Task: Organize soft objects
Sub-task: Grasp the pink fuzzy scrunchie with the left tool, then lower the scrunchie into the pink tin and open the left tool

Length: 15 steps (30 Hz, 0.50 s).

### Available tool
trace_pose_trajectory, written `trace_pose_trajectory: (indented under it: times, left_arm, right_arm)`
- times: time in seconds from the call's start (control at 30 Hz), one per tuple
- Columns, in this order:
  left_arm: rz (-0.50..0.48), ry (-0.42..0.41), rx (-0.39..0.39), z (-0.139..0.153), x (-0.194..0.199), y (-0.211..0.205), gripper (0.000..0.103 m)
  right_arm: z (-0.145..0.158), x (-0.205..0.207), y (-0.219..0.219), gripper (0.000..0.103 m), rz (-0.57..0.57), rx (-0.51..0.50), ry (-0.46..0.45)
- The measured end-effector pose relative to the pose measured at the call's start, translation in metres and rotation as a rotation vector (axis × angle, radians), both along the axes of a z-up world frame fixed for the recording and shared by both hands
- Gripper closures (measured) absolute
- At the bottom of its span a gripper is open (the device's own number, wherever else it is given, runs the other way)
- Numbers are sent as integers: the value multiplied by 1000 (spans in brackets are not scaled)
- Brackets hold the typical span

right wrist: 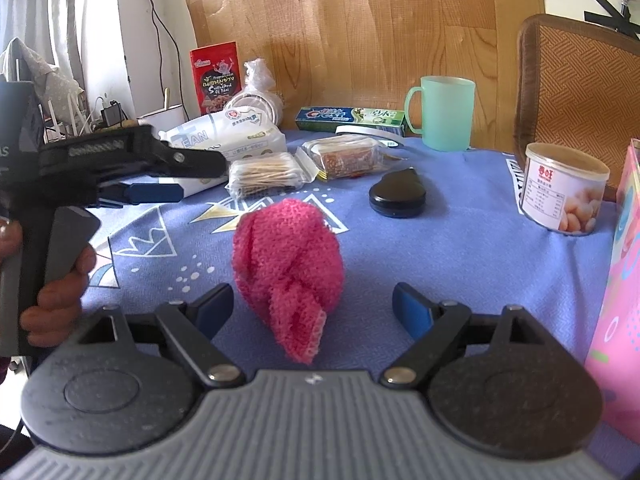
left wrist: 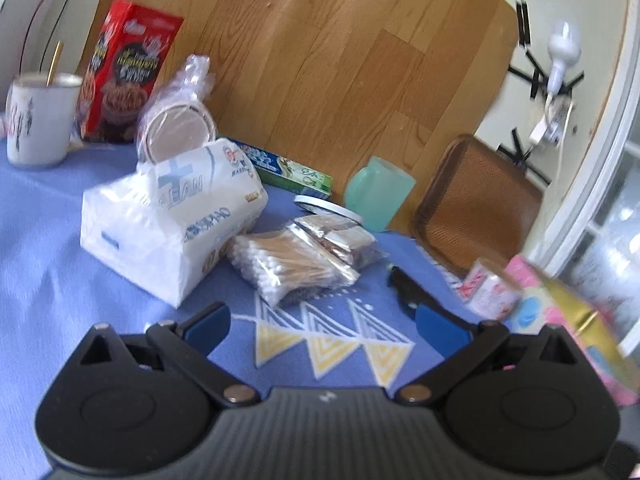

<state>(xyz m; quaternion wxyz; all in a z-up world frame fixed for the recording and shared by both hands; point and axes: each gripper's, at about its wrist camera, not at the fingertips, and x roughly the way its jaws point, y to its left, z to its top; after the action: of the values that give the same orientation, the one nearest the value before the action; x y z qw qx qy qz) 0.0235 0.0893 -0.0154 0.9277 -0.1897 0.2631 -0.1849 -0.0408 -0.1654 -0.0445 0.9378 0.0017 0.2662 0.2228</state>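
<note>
A pink knitted cloth (right wrist: pixel 288 256) lies bunched on the blue tablecloth (right wrist: pixel 460 248), between the jaws of my right gripper (right wrist: pixel 313 306). That gripper is open and its blue pads (right wrist: pixel 412 310) stand clear of the cloth on both sides. A white soft tissue pack (left wrist: pixel 172 224) lies ahead and to the left of my left gripper (left wrist: pixel 324 320), which is open over bare cloth with nothing in it. The right wrist view shows the left gripper (right wrist: pixel 202 180), held by a hand, near the tissue pack (right wrist: pixel 232 136).
A bag of cotton swabs (left wrist: pixel 288 268) and a snack packet (right wrist: pixel 344 156) lie mid-table. Behind stand a red box (left wrist: pixel 128 68), a white mug (left wrist: pixel 38 120), a toothpaste box (right wrist: pixel 352 118) and a green cup (right wrist: pixel 444 112). A black disc (right wrist: pixel 398 194), a can (right wrist: pixel 564 188) and a pink box (right wrist: pixel 616 280) sit to the right.
</note>
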Motion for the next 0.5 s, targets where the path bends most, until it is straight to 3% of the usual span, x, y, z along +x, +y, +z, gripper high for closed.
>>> trace_pose_trajectory:
  times: [0.07, 0.13, 0.3, 0.37, 0.4, 0.5]
  left_arm:
    - [-36, 24, -91, 0, -8, 5, 0]
    - [-91, 36, -134, 1, -16, 1, 0]
    - [-227, 75, -100, 3, -21, -41, 6]
    - [-271, 116, -76, -3, -17, -60, 22]
    - [-303, 145, -67, -8, -14, -71, 36]
    - [-319, 154, -21, -7, -16, -92, 37]
  right_arm:
    - [0, 0, 0, 14, -2, 0, -2]
    - [0, 0, 1, 14, -2, -2, -1]
    - [0, -1, 5, 16, 4, -29, -9]
    - [0, -4, 7, 38, 17, -33, -22]
    - [0, -5, 7, 56, 30, -28, -19]
    - [3, -17, 5, 57, -6, -22, -67]
